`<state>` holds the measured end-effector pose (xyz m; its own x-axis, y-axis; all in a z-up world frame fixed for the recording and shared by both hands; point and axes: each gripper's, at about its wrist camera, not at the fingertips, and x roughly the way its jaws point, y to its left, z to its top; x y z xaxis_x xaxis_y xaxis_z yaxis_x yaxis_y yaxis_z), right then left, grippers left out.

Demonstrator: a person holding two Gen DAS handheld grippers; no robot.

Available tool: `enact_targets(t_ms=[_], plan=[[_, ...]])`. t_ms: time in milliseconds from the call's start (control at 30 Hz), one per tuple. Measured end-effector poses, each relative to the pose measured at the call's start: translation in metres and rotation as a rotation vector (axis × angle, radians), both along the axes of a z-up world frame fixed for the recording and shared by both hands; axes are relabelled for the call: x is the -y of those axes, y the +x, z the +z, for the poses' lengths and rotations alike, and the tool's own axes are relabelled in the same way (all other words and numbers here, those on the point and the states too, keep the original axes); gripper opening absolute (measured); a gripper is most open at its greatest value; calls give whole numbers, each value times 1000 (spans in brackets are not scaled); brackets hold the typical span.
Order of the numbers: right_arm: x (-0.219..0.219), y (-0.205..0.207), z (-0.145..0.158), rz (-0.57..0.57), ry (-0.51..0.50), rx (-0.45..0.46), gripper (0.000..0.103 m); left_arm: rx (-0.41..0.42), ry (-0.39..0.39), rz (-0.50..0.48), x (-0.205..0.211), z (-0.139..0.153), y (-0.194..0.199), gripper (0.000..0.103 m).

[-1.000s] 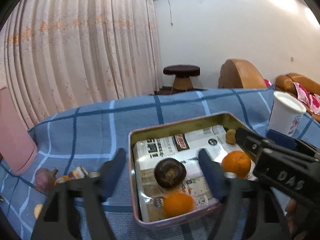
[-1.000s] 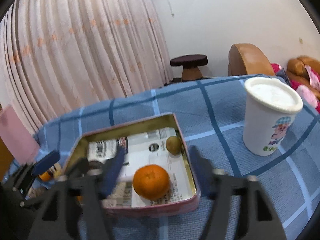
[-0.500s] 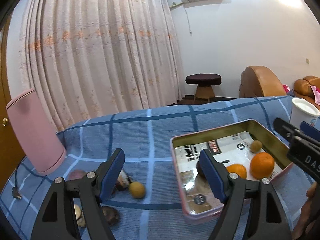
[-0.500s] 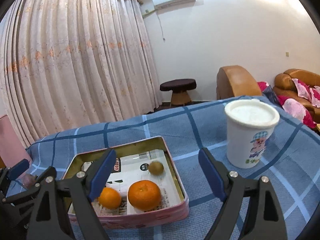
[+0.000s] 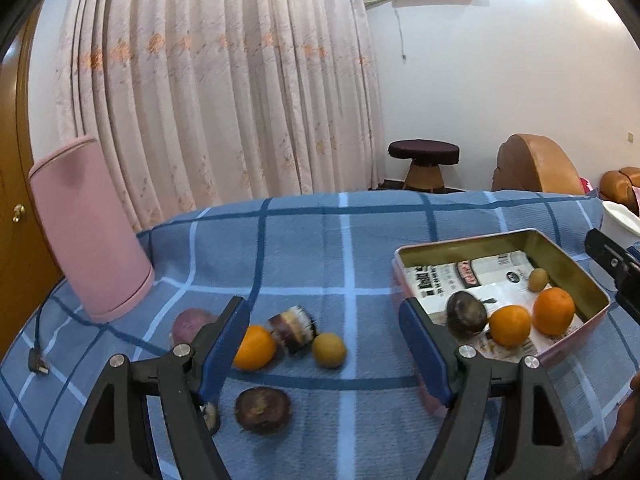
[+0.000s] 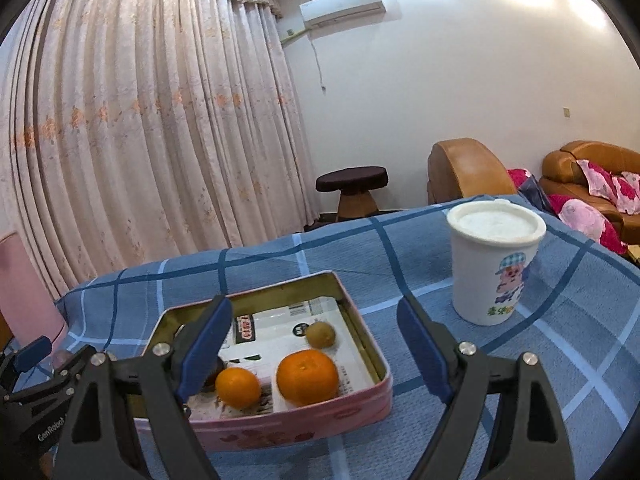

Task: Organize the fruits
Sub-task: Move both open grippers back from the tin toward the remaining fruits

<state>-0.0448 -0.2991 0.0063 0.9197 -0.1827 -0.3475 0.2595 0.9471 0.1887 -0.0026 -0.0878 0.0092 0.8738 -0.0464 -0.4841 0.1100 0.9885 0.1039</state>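
Both grippers spread, empty; loose fruit left of the tin tray (image 5: 568,258).
Left gripper (image 5: 324,344) faces the small yellow-green fruit (image 5: 329,350): probably light, firm, rolls easily — pinch across its middle. Right gripper (image 6: 312,344) idle.

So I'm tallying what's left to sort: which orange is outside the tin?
The orange on the blue checked cloth, beside the left tongs' left finger. The other two oranges lie inside the tin.
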Motion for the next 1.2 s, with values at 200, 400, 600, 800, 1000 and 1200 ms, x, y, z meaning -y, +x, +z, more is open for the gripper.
enact_targets(t_ms=[200,400,600,800,1000,1200], plan=[[-15,-5,-1,18,6,-7,87,-28,2,29,-18,-7,1,78],[-38,-4,-4,67,33,-37,87,-61,-6,53,-41,-11,2,78],[-69,-4,-5,111,-3,-52,87,-103,-14,67,-63,-17,5,78],[-93,-2,-8,157,-2,-73,87,-112,-2,74,-84,-19,8,78],[-121,3,-12,254,-13,-120,85,-80,-3,98,-131,-12,14,78],[-159,19,-24,395,-16,-231,69,-96,-35,170,-183,-12,22,78]])
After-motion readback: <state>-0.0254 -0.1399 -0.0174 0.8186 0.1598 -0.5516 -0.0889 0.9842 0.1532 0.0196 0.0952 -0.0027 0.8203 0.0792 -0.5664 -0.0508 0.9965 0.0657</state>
